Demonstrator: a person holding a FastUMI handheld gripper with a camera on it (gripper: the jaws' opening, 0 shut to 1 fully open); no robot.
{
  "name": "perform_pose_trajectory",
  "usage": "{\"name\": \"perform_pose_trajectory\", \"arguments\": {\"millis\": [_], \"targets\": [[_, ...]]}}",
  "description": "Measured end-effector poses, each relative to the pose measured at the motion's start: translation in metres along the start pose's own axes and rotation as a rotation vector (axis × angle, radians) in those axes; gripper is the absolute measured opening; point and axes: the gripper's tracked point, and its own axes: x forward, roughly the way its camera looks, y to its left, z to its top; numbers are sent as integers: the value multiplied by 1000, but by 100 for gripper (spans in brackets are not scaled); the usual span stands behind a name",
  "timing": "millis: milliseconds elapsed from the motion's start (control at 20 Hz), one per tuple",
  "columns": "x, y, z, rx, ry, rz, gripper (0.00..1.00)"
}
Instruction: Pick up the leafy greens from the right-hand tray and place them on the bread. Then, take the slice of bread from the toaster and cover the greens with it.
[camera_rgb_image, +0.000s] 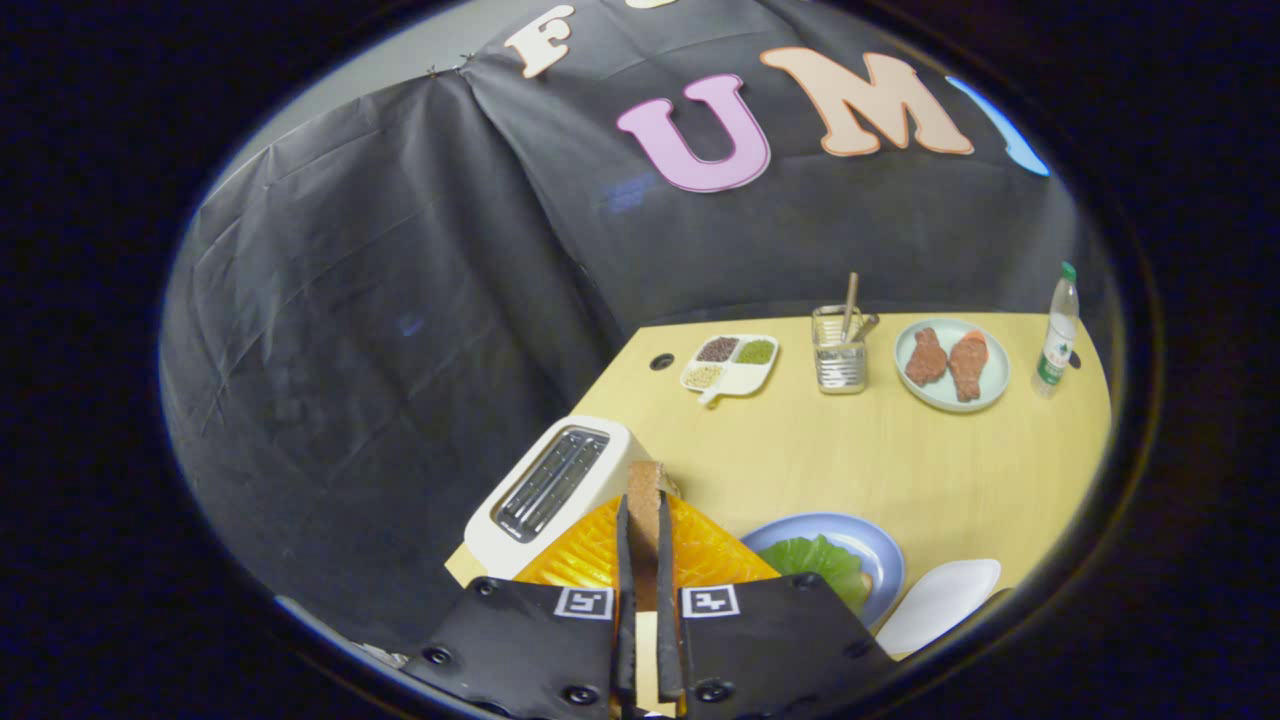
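Hand-held gripper (645, 515) nearly closed, both fingers pressing on the faces of a slice of bread (646, 492) held edge-on and upright between them, lifted above the bench (900, 450).

Left to right:
- Toaster (552, 490), white, at about 10 o'clock from the fingertips, just beside them; its two slots face up.
- Orange tray (700, 552) lies directly under the fingers, between the toaster and the blue plate.
- Divided dish (730, 364) of grains at about 1 o'clock, far side of the bench, near a dark round hole in the benchtop.
- Metal cup (839, 352) with utensils, right of the dish.
- Blue plate (875, 560) at about 4 o'clock from the fingertips, near them; leafy greens (820, 560) lie on it, with an edge of bread showing under their right side.
- Pale green plate (951, 364) carrying two pieces of meat, far side.
- White tray (940, 600) just right of the blue plate.
- Water bottle (1058, 335), upright, at the far right corner.
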Motion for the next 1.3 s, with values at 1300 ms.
{"name": "perform_pose_trajectory", "arguments": {"millis": [1300], "targets": [[9, -125, -85, 99, 102, -180, 12]]}}
